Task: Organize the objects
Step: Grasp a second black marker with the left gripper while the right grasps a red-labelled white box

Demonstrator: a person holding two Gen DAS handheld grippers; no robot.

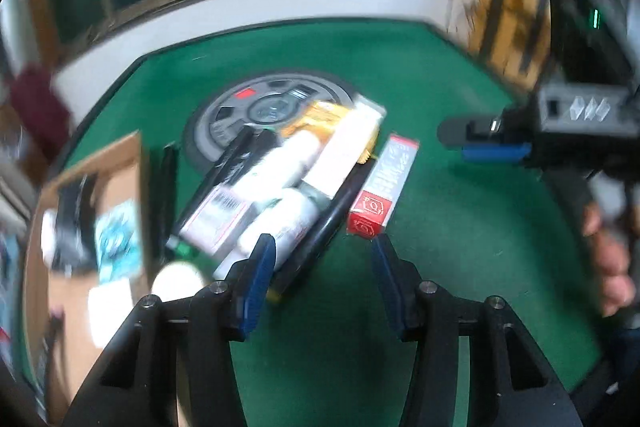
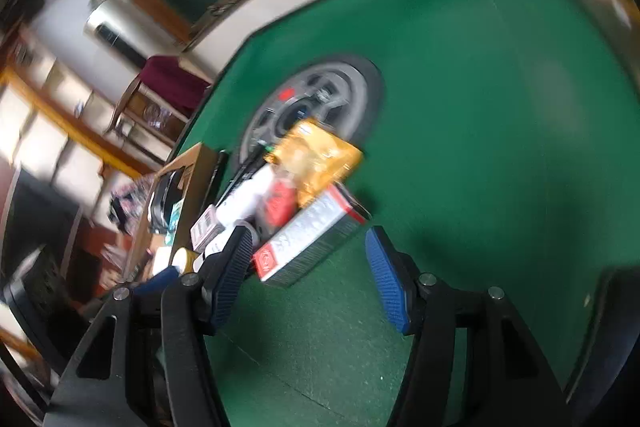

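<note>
A black tray lies on the green table, filled with white bottles, a pale pink box, a barcoded box and an orange packet. A red and silver box lies along the tray's right side. My left gripper hovers open just before the tray's near corner and the red box's end, touching neither. My right gripper stands open at the right, apart from the pile. In the right wrist view my right gripper is open, with the red and silver box by its left finger and the orange packet beyond.
A round grey disc is set in the table's middle under the tray's far end. An open cardboard box with mixed items stands at the left edge, a white round lid beside it. A person's hand holds the right gripper.
</note>
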